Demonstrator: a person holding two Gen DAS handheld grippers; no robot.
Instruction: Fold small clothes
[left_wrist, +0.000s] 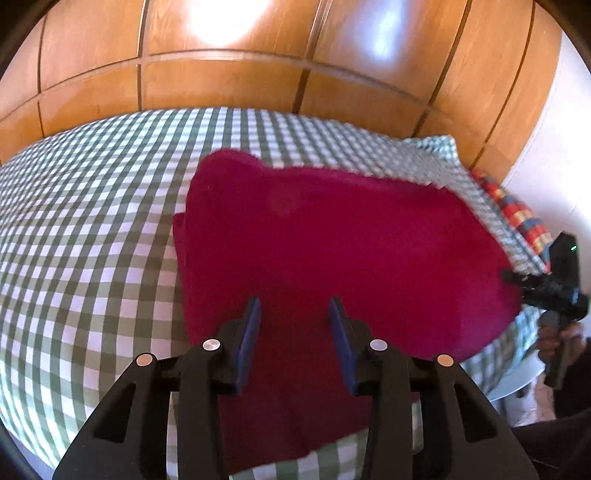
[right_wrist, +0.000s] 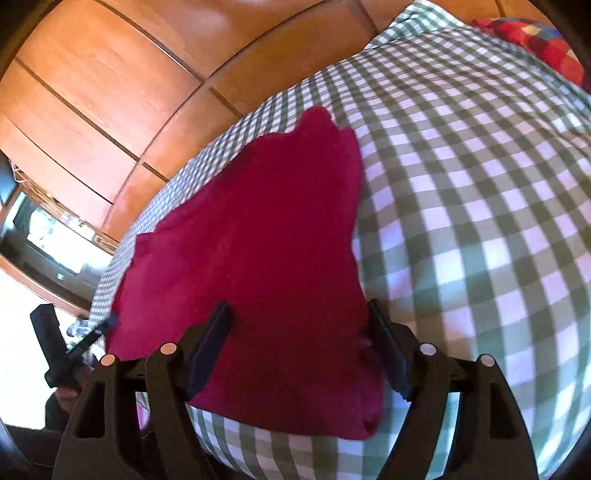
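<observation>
Two hand-held grippers hang over one magenta cloth (left_wrist: 332, 251) that lies spread on a bed with a green and white checked cover (left_wrist: 92, 229). The left hand-held gripper (left_wrist: 295, 314) has its fingers wide apart, and between the blue pads (left_wrist: 249, 339) only the cloth surface shows; nothing is held. The right hand-held gripper (right_wrist: 299, 325) is also wide, its two fingers standing over the near part of the cloth (right_wrist: 251, 258), the right finger close to the cloth's edge. It grips nothing; whether the tips touch the fabric cannot be told.

In the left wrist view the cloth shows a second layer along its left side. In the right wrist view its near right corner is bunched and hangs a little over the bed's edge.

A cushion with red, blue and yellow squares (left_wrist: 517, 218) lies at the head of the bed, partly under the checked cover. Behind the bed stand glossy wooden wardrobe panels (left_wrist: 221, 81). No brand, label or readable writing appears on any of these things.
</observation>
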